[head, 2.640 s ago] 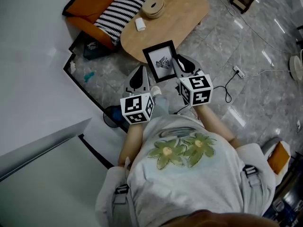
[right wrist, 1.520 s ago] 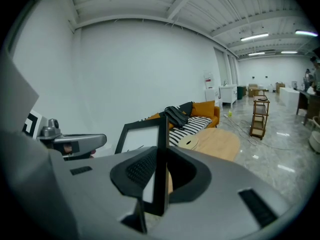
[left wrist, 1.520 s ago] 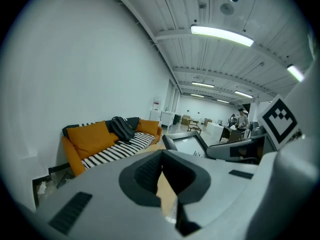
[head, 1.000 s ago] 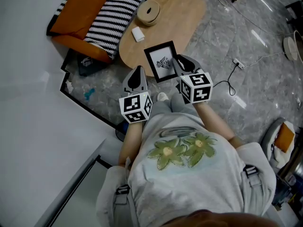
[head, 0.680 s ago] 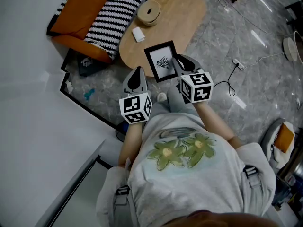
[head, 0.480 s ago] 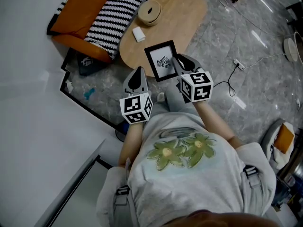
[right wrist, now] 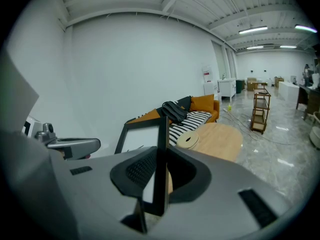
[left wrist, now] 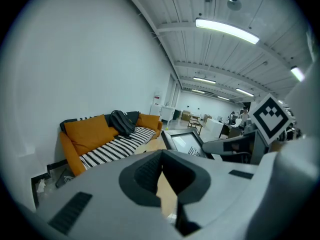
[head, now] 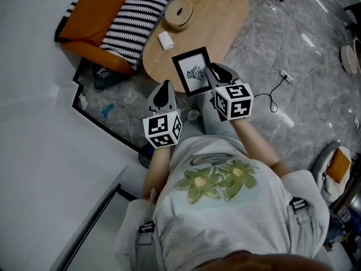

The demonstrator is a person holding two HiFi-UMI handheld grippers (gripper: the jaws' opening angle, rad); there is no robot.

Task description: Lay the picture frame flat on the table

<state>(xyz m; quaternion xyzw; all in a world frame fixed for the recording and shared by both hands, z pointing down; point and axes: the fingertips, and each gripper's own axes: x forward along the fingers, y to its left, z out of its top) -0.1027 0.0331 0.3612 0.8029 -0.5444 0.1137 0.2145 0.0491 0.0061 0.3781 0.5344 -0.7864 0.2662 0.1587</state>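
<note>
My right gripper (head: pixel 210 72) is shut on the right edge of the black picture frame (head: pixel 192 71), a white print with a dark drawing. It holds the frame in the air over the near end of the oval wooden table (head: pixel 211 16). In the right gripper view the frame (right wrist: pixel 145 149) stands edge-on between the jaws of the right gripper (right wrist: pixel 161 159). My left gripper (head: pixel 163 87) hangs to the frame's left, shut on nothing. From the left gripper (left wrist: pixel 162 160) view, the frame (left wrist: pixel 186 143) shows ahead to the right.
A round wooden disc (head: pixel 179 10) and a small white block (head: pixel 166 40) lie on the table's far left part. An orange sofa (head: pixel 93 13) with a striped blanket (head: pixel 141 16) stands beyond the table. A power strip and cable (head: pixel 285 78) lie on the stone floor at right.
Since 2.6 s ago the view has shifted a little. The frame stays in my right gripper in nearly the same pose. Over the last second almost nothing moves.
</note>
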